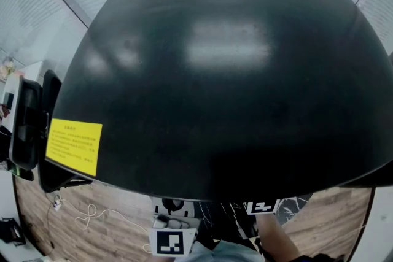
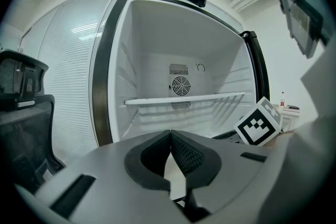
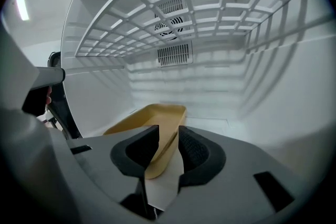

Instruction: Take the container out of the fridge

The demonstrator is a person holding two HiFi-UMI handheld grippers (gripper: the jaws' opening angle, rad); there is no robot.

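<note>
The white fridge [image 2: 152,29] stands open, yet the shallow tan plastic container [image 3: 149,115] lies on its floor, not yet lifted. The right gripper [image 3: 168,132] straddles the container's rim with jaws apart, not clamping; the left gripper [image 2: 170,135] is closed and empty

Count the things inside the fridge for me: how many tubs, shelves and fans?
Yellow container: 1
Wire shelf: 1
Round fan: 1
Total: 3
</note>
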